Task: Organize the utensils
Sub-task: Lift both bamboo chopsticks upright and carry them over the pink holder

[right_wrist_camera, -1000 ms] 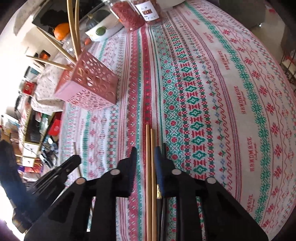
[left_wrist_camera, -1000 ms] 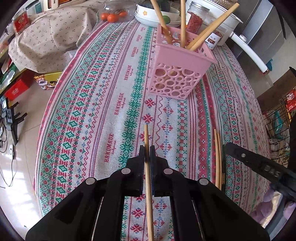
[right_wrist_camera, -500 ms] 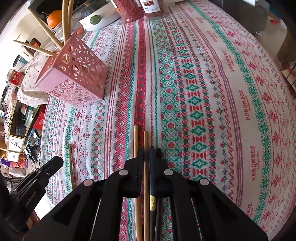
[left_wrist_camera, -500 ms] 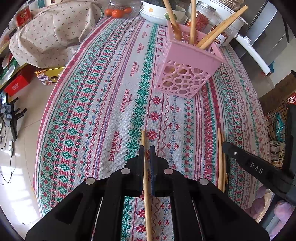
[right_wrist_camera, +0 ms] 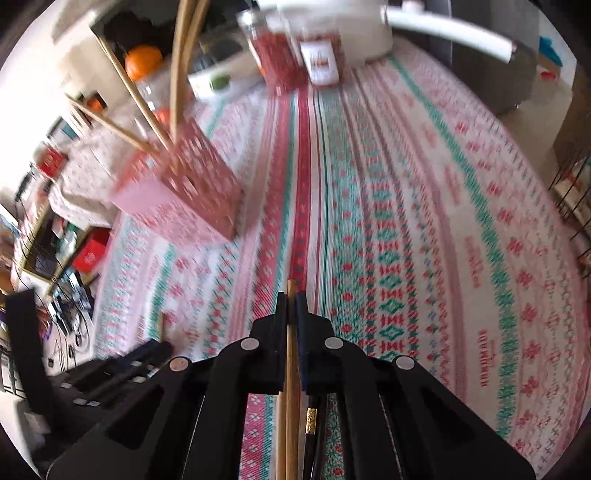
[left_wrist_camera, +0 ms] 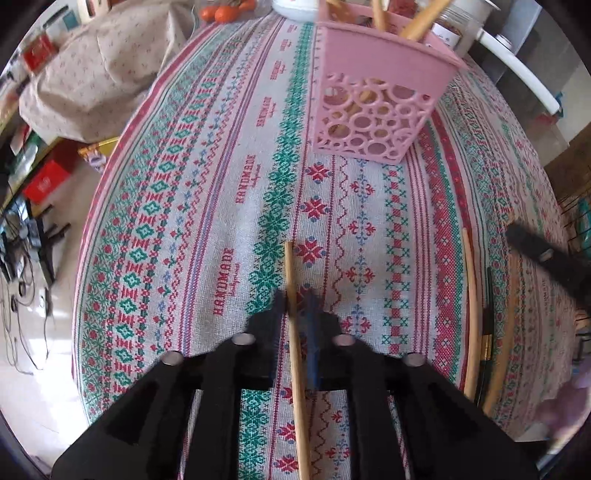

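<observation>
My left gripper (left_wrist_camera: 295,302) is shut on a wooden chopstick (left_wrist_camera: 293,295) and holds it above the patterned tablecloth (left_wrist_camera: 207,206), short of the pink perforated holder (left_wrist_camera: 373,110) that stands with several chopsticks in it. My right gripper (right_wrist_camera: 291,306) is shut on another wooden chopstick (right_wrist_camera: 291,369), lifted off the cloth. The pink holder (right_wrist_camera: 192,199) is ahead to its left. Below the right gripper lie a wooden chopstick (right_wrist_camera: 280,435) and a black chopstick with a gold band (right_wrist_camera: 311,424). In the left wrist view these loose chopsticks (left_wrist_camera: 472,314) lie at the right.
Red-filled jars (right_wrist_camera: 280,55), a white pot (right_wrist_camera: 332,22) and bowls stand at the table's far end. A floral cloth bundle (left_wrist_camera: 96,70) and oranges (left_wrist_camera: 225,11) sit at the far left. The table edge drops to the floor on the left.
The right gripper closed on one wooden chopstick and lifted it off the cloth. The left gripper carried its chopstick forward towards the pink holder.
</observation>
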Motion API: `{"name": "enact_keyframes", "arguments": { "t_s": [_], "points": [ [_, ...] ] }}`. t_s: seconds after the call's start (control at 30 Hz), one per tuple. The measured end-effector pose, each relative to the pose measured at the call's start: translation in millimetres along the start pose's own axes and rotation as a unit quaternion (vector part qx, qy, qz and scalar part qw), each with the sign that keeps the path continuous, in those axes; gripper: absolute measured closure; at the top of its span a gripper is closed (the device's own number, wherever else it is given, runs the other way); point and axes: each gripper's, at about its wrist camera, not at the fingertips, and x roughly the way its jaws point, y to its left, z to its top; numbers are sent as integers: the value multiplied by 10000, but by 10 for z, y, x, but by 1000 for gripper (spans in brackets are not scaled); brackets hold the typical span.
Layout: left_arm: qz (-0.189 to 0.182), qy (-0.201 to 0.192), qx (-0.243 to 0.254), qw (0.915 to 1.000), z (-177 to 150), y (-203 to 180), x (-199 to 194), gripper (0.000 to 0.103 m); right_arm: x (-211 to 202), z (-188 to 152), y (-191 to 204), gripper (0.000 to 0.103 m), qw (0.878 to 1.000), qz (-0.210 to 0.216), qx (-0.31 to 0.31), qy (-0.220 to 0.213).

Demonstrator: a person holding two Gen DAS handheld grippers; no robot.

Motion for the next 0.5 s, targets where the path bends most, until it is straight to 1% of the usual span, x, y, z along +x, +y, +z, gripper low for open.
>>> {"name": "enact_keyframes", "arguments": {
  "t_s": [0.07, 0.1, 0.17, 0.2, 0.23, 0.27, 0.4, 0.5],
  "points": [
    [-305, -118, -122, 9994, -6, 33, -26, 99, -126, 22, -13, 98, 9997, 103, 64, -205],
    [-450, -254, -218, 9984, -6, 71, -69, 99, -182, 29, -15, 98, 9994, 165, 93, -301],
    [-626, -572, -281, 9960, -11, 150, -211, 99, -336, 52, -33, 98, 9980, 290, 137, -537],
    [-718, -828, -272, 9936, -12, 179, -345, 99, -416, 53, -47, 98, 9972, 345, 154, -650],
    [-759, -970, -270, 9920, -15, 210, -425, 99, -523, 67, -61, 98, 9957, 434, 156, -806],
    [-844, -1216, -278, 9886, -31, 234, -564, 99, -625, 78, -79, 98, 9942, 511, 164, -936],
    [-1008, -1845, -427, 9767, -127, 340, -940, 99, -949, 83, -132, 98, 9892, 734, 229, -1246],
    [-1015, -2176, -608, 9688, -193, 396, -1113, 99, -1161, 100, -205, 98, 9860, 838, 265, -1415]
  ]
}}
